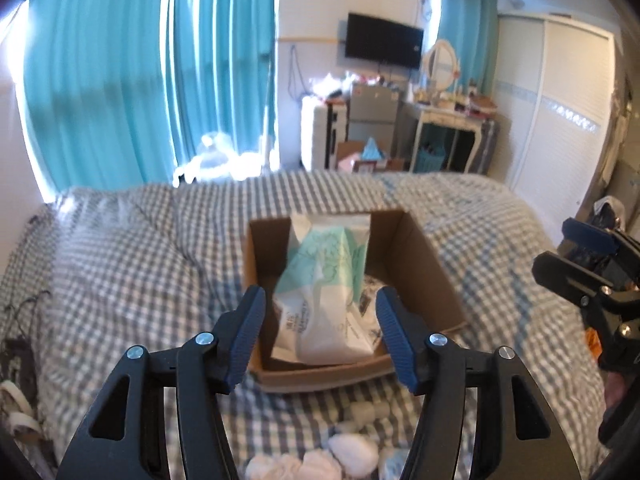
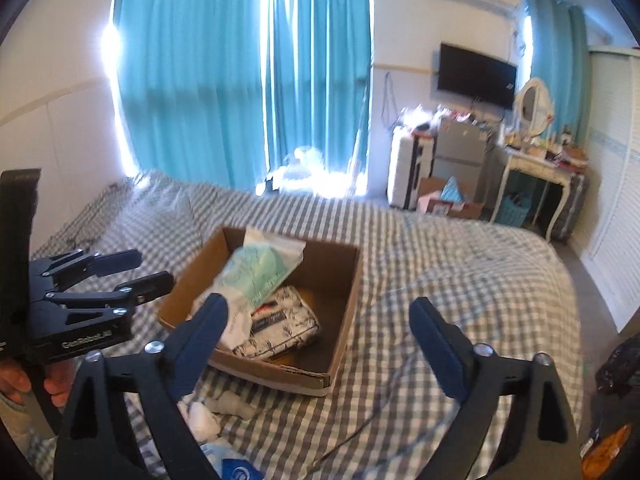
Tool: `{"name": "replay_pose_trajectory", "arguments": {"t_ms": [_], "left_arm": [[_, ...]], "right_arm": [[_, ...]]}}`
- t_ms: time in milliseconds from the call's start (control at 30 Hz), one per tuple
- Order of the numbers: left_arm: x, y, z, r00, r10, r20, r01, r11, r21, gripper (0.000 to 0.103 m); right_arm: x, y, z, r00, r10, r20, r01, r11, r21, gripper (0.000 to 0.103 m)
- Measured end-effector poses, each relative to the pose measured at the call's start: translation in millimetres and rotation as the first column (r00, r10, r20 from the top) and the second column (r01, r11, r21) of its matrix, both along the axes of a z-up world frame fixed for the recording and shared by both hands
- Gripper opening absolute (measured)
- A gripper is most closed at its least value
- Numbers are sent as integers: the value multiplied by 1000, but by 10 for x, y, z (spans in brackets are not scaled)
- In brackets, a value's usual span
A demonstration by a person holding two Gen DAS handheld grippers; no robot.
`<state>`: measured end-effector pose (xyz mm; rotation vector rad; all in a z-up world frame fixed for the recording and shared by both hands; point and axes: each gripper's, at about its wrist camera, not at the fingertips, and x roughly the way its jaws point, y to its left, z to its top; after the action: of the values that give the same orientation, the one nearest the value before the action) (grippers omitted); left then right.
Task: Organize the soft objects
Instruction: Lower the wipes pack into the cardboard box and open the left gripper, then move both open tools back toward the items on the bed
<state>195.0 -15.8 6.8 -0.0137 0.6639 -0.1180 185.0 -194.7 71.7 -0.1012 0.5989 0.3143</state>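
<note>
Two grippers up over the bed (image 1: pixel 120 248), both spread wide, nothing between the fingers.

Left gripper (image 1: pixel 320 336): fingers apart, hovering just short of the near edge of the cardboard box (image 1: pixel 416 256). Also seen side-on in right wrist view at far left (image 2: pixel 132 272), jaws parted, held beside the box's left wall.

Right gripper (image 2: pixel 318 344): fingers wide apart, above the checked bedcover near the box's front-right corner. Shows at right edge of left wrist view (image 1: pixel 576 252), well off to the side of the box.

Box (image 2: pixel 344 312) sits open-top on the gingham cover, approx mid-bed. Inside: mint/white soft pack (image 1: pixel 324 276) leaning tilted along the back-left, its top edge poking above the rim; a flatter pack w/ blue-grey leaf print (image 2: pixel 280 328) lying on the box floor beside/under it.

Outside the box, on the cover just in front of it: cluster of white soft balls (image 1: pixel 320 460), look like cotton or wadded fabric, can't tell which. Same cluster in right view (image 2: pixel 204 416), partly hidden by the left finger. Something blue-white (image 2: pixel 236 470) at bottom edge, blurry, can't ID.

Bkgd: teal curtains (image 2: pixel 192 80), wall TV (image 1: pixel 384 42), dressing table (image 2: pixel 536 168).
</note>
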Motion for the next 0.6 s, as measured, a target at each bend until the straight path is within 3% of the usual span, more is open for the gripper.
{"name": "replay_pose_trajectory", "arguments": {"t_ms": [67, 200, 300, 433, 600], "left_arm": [[-182, 30, 189, 999, -3, 40, 3, 1000, 0, 72], [-631, 110, 542, 991, -9, 136, 10, 1000, -2, 77], [-943, 177, 673, 985, -22, 170, 20, 1000, 10, 81], [-1209, 269, 646, 988, -15, 156, 16, 1000, -5, 82], [-1463, 346, 355, 994, -5, 108, 5, 1000, 6, 81]], "right_arm": [[-177, -6, 169, 1000, -19, 13, 20, 1000, -12, 96], [-534, 52, 424, 997, -66, 29, 68, 994, -83, 103], [-890, 140, 551, 998, -45, 46, 49, 993, -103, 103], [-1272, 295, 541, 999, 12, 47, -7, 993, -116, 103], [-1589, 535, 163, 1000, 27, 1, -26, 986, -167, 103]]}}
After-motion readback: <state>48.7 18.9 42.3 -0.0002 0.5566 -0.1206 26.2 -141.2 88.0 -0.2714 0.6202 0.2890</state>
